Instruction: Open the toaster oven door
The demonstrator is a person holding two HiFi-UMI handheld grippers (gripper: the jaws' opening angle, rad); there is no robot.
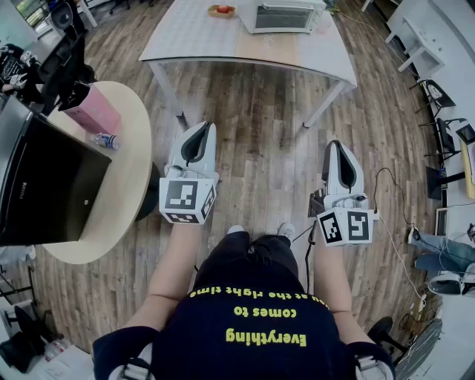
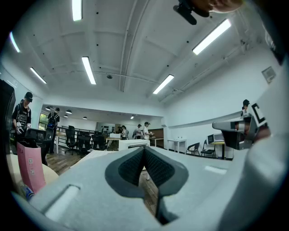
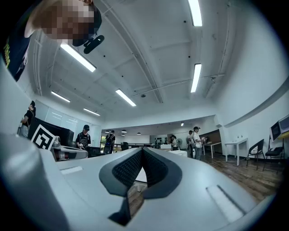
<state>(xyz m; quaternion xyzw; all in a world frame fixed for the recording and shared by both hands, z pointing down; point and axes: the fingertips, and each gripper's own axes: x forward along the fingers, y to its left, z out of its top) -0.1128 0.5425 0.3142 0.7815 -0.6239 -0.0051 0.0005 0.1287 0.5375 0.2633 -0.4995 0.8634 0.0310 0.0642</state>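
Note:
The white toaster oven point(image 1: 282, 16) stands on the far side of a white table point(image 1: 200, 41), with its glass door closed, well ahead of me across wooden floor. In the head view my left gripper point(image 1: 200, 130) and right gripper point(image 1: 334, 145) are held out level over the floor, far short of the table. Both are shut with nothing between the pads. The left gripper view shows its dark pads point(image 2: 135, 164) meeting at the tip, with the oven point(image 2: 131, 144) small beyond them. In the right gripper view the pads point(image 3: 156, 169) are also closed together.
A round wooden table point(image 1: 126, 171) at my left carries a black box point(image 1: 44, 185), a pink bag point(image 1: 93, 111) and a water bottle point(image 1: 106, 139). A small dish point(image 1: 221, 10) sits beside the oven. Cables point(image 1: 386, 185) and chairs point(image 1: 438, 96) lie to the right. Several people stand in the background.

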